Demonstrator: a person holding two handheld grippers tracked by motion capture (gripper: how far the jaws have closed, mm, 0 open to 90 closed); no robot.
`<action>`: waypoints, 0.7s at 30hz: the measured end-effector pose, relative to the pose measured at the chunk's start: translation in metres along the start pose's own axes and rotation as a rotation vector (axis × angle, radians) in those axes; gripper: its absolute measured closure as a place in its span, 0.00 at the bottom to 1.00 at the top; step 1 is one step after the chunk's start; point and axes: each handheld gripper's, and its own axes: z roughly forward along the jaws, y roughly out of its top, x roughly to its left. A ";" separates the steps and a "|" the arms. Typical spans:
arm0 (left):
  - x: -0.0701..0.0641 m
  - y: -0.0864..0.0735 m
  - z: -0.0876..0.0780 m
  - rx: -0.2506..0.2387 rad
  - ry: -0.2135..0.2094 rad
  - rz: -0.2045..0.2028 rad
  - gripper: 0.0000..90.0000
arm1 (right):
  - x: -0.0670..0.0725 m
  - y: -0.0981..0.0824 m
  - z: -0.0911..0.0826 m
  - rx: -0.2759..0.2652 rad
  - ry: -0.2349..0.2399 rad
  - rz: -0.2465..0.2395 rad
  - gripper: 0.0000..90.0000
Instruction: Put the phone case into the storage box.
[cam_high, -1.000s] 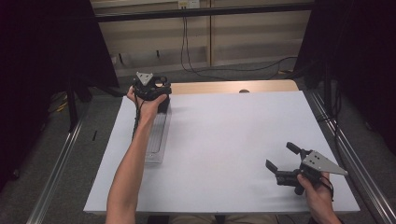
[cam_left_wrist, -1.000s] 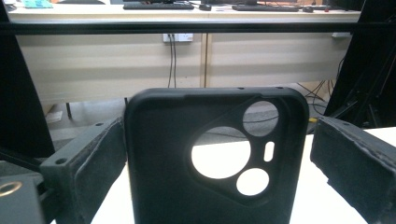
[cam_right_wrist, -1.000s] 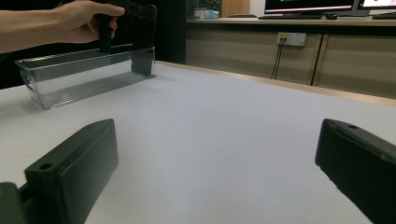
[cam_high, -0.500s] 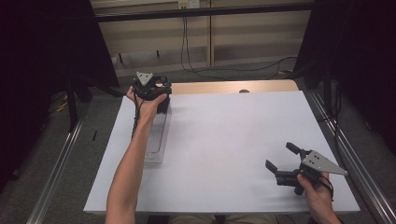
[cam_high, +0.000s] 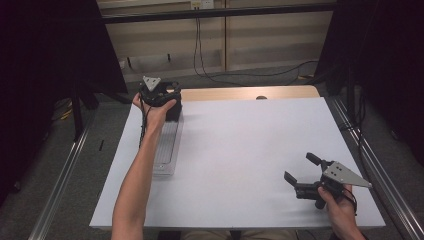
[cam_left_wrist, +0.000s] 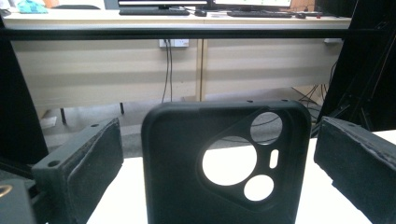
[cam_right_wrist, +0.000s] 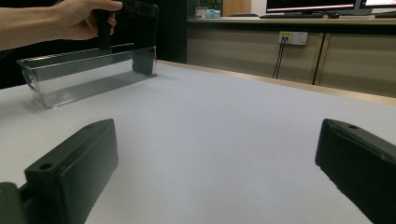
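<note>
A black phone case (cam_left_wrist: 177, 163) with camera cut-outs stands upright at the far end of a clear plastic tray (cam_high: 167, 145) on the left of the white table (cam_high: 240, 145). My left gripper (cam_high: 162, 97) is over that tray end, open. The case stands between its jaws with a gap on each side. In the right gripper view the case (cam_right_wrist: 142, 28) rises from the tray (cam_right_wrist: 84, 74) under the person's hand (cam_right_wrist: 79, 18). My right gripper (cam_high: 300, 166) rests low near the front right of the table, open with nothing between its jaws.
A wooden strip (cam_high: 250, 93) runs along the table's far edge. Metal rails (cam_high: 370, 165) flank both sides of the table. Beyond stand a desk front with hanging cables (cam_high: 197, 45) and dark curtains.
</note>
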 end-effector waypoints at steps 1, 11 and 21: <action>0.000 0.000 -0.001 0.001 0.005 0.001 0.02 | 0.000 0.000 0.000 0.000 0.000 0.000 0.00; 0.005 0.005 -0.008 -0.002 -0.010 -0.005 0.01 | 0.000 0.000 0.000 0.001 0.001 -0.007 0.00; 0.010 0.007 -0.013 0.003 -0.015 -0.003 0.01 | 0.000 0.000 0.000 0.002 0.002 -0.008 0.00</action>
